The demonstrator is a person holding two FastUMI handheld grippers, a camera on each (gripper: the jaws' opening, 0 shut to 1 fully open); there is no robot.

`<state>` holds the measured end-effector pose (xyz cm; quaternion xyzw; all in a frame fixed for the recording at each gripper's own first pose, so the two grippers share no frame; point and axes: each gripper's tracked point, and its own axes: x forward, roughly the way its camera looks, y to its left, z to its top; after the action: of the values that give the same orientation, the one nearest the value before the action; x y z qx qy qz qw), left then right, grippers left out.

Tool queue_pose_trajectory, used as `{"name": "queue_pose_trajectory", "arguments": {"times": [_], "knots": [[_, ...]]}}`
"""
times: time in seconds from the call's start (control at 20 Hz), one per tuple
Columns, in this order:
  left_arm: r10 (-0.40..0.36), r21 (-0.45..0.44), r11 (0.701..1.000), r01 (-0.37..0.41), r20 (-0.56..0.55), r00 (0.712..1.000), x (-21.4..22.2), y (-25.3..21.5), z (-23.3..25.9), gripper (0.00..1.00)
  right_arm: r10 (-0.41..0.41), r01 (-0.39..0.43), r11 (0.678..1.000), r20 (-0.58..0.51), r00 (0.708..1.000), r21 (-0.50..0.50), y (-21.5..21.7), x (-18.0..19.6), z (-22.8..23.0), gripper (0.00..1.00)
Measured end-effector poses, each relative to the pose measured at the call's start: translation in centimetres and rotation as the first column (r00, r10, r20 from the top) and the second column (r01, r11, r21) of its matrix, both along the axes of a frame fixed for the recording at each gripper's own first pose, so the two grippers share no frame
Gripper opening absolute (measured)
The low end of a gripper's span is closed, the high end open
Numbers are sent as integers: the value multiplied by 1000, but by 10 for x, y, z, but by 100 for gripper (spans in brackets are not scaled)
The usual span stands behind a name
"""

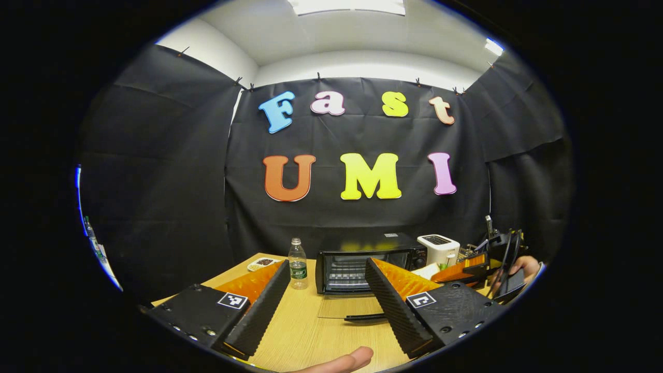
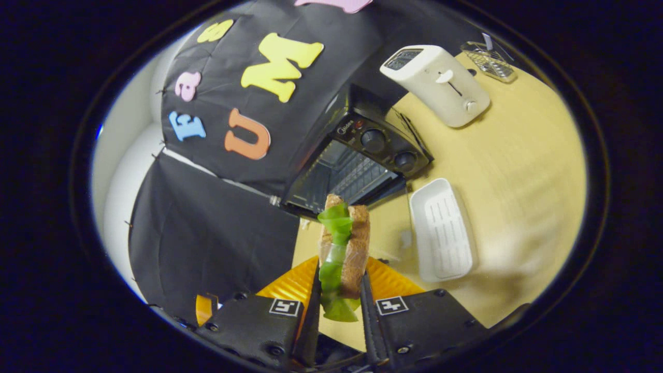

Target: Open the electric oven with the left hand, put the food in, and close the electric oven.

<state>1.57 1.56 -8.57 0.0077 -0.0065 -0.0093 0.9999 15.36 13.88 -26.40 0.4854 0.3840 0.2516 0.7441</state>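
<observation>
The black electric oven [image 1: 370, 259] stands mid-table with its glass door [image 1: 344, 306] folded down flat; its wire rack shows inside. My left gripper [image 1: 326, 303] hangs open just in front of that door, nothing between its fingers. Off to the right a hand holds my right gripper [image 1: 461, 269]. In the right gripper view, the right gripper [image 2: 339, 282] is shut on a sandwich [image 2: 344, 243] of brown bread and green lettuce, held upright on edge. It hovers above the table, short of the oven [image 2: 357, 155] and its open mouth.
A water bottle [image 1: 297, 264] stands left of the oven, with a small dish [image 1: 263, 264] behind it. A white toaster [image 2: 437, 85] and a wire rack [image 2: 489, 59] sit right of the oven. An empty white tray [image 2: 440, 230] lies near the oven's right front. A fingertip [image 1: 344, 360] shows at the table's near edge.
</observation>
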Motion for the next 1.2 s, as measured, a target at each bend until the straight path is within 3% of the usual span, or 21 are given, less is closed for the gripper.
{"name": "queue_pose_trajectory", "arguments": {"times": [0.2,0.35,0.4,0.5,0.65,0.95,1.05,1.2], "knots": [[-6,-13,1000,5,-41,999,-3,12,-11,95,-184,183,981,14,983,63,48,33,-4,39],[11,3,1000,-11,-38,999,-9,23,-9,95,-317,315,945,14,948,85,77,64,-10,40],[14,9,1000,-13,-40,999,-9,24,-11,100,-343,341,937,23,939,77,88,74,-13,40],[10,17,1000,-9,-45,999,-11,23,-13,95,-385,381,922,50,922,65,106,95,-17,40],[28,16,1000,-27,-64,998,-13,33,-20,95,-473,472,881,82,877,32,118,130,-24,39],[40,17,999,-39,-92,995,-12,41,-31,95,-654,681,730,230,720,-55,102,203,-46,40],[40,25,999,-37,-106,994,-10,40,-37,95,-671,697,713,217,709,-74,104,218,-58,40],[36,20,999,-34,-116,993,-6,40,-44,95,-677,698,713,191,711,-73,113,229,-68,40]]}}
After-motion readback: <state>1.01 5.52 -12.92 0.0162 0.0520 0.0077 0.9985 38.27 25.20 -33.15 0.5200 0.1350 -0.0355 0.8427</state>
